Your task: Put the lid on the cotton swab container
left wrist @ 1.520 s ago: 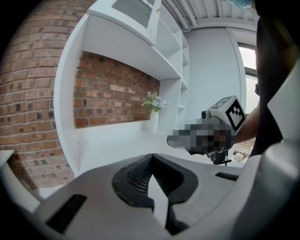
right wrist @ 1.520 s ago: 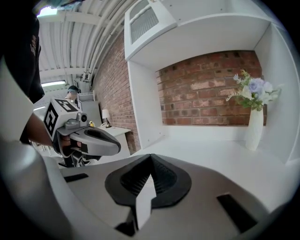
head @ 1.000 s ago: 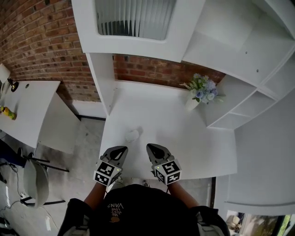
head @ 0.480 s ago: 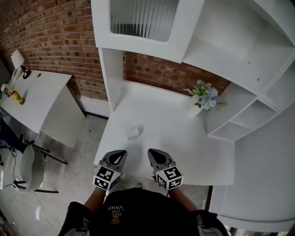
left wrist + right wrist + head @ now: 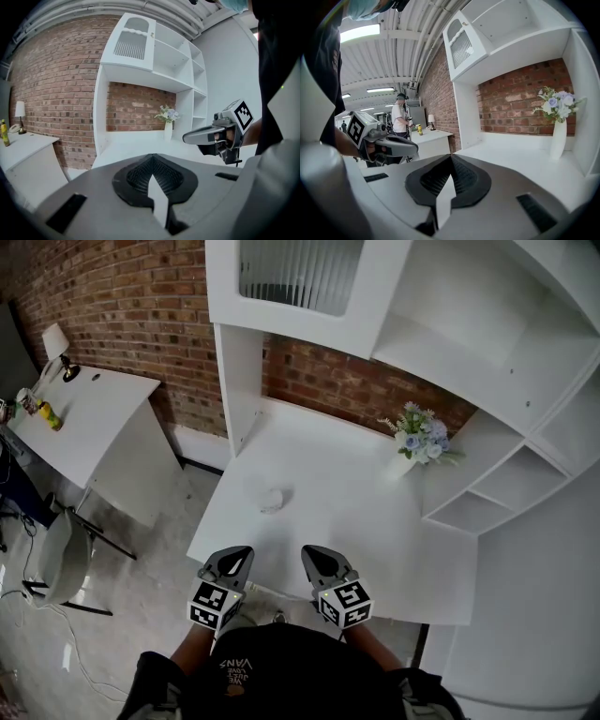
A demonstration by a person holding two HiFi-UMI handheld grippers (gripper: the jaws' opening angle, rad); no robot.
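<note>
A small white round container (image 5: 272,499) sits on the white desk (image 5: 356,521), left of the middle; whether a lid is on it I cannot tell. My left gripper (image 5: 239,555) and right gripper (image 5: 307,554) hover side by side at the desk's near edge, both shut with nothing between the jaws. The container lies beyond them, nearer the left one. In the left gripper view my left gripper (image 5: 151,157) has its jaws together, and the right gripper (image 5: 187,138) shows at the right. In the right gripper view my right gripper (image 5: 451,157) has its jaws together too, with the left gripper (image 5: 414,143) at the left.
A white vase of pale flowers (image 5: 412,439) stands at the desk's back right, beside open shelves (image 5: 506,474). A cupboard (image 5: 300,287) hangs overhead. A second white table (image 5: 75,423) with a lamp and a bottle stands left; a chair (image 5: 56,568) on the floor. A person (image 5: 399,119) stands far off.
Both grippers have drawn back toward the desk's near edge, still shut. The container now lies farther ahead of them, and more floor and the left table show.
</note>
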